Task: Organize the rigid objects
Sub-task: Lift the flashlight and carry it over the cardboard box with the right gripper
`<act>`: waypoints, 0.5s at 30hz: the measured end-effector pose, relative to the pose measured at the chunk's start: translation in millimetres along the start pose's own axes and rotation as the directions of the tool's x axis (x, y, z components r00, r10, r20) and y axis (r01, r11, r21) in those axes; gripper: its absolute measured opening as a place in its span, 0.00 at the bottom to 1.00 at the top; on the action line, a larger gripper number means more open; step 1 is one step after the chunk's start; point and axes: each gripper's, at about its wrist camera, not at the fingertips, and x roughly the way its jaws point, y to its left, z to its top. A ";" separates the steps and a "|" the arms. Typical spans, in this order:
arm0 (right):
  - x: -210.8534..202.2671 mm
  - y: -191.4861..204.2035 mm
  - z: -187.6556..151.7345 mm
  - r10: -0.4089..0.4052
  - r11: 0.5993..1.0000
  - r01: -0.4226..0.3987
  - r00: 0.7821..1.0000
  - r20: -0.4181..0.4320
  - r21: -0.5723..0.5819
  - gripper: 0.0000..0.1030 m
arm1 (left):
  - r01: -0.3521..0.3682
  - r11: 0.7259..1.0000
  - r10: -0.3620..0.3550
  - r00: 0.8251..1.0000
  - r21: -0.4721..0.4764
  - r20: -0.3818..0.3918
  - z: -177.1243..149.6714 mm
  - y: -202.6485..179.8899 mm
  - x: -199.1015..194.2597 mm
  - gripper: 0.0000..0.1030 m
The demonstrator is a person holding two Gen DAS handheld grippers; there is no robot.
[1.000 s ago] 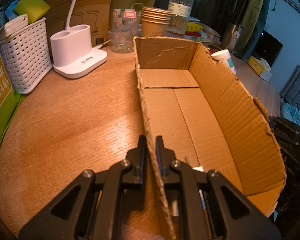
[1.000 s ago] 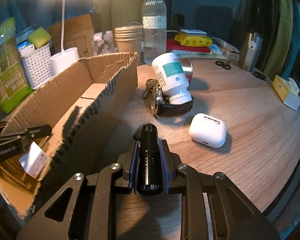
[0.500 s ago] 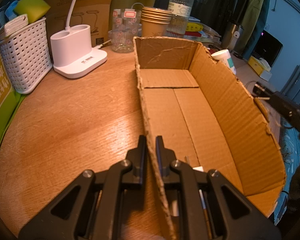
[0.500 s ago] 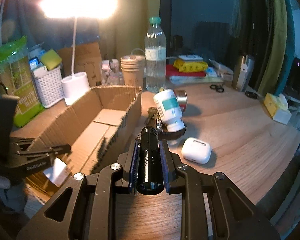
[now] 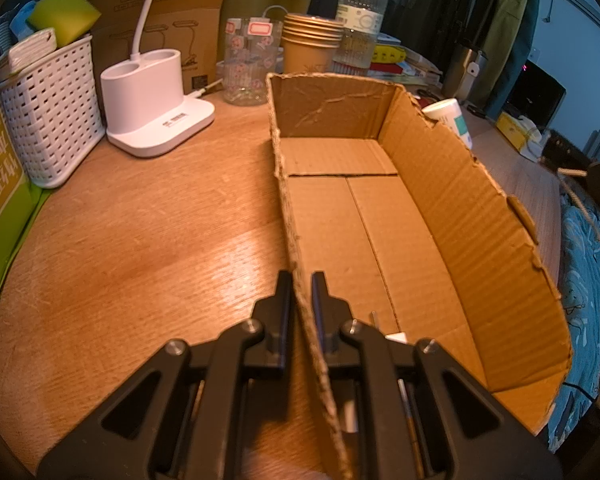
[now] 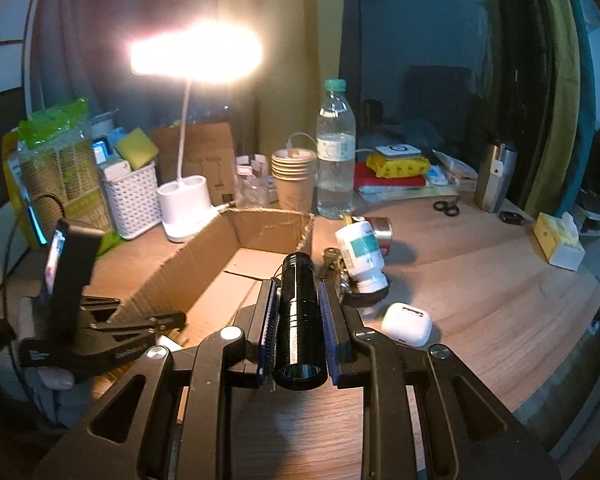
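- Currently the cardboard box lies open across the centre of the left wrist view; its floor shows no sorted item, save a small white label and a thin metal piece at the near end, partly hidden.
- Left tool is closed on the near side wall of the box, one finger outside and one inside, apparently steadying it.
- Right tool grips a black flashlight lengthwise between its blue pads, lens toward the camera; it hangs in mid-frame above the desk, over the box's right wall.
- Judgement: the task is at an early stage. Nothing is yet placed; the flashlight appears to be the first item in transit.
- Remaining, right of the box in the right wrist view: a white pill bottle lying tilted, keys beside it, a dark watch strap under the bottle, a white earbud case, and a tape roll behind.
- Surroundings at upper frame: lit desk lamp, white basket, paper cups, water bottle, scissors, steel flask.
- Obstruction: the ragged right wall of the box stands between the flashlight and the floor; it must be cleared.
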 end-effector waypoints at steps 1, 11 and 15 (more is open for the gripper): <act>-1.6 2.3 0.9 0.008 1.000 -0.008 1.000 0.005 -0.002 0.23 | 0.000 1.000 0.000 1.000 0.000 0.000 0.0 0.0 0.0 0.10; 0.0 27.6 -0.2 0.076 0.996 -0.076 0.997 -0.003 -0.038 0.23 | 0.000 1.000 0.000 1.000 0.000 0.000 0.1 0.0 0.0 0.10; 5.2 33.6 -2.9 0.096 0.994 -0.097 0.995 -0.021 -0.046 0.23 | 0.000 1.000 0.000 1.000 0.000 0.000 0.1 0.1 0.0 0.10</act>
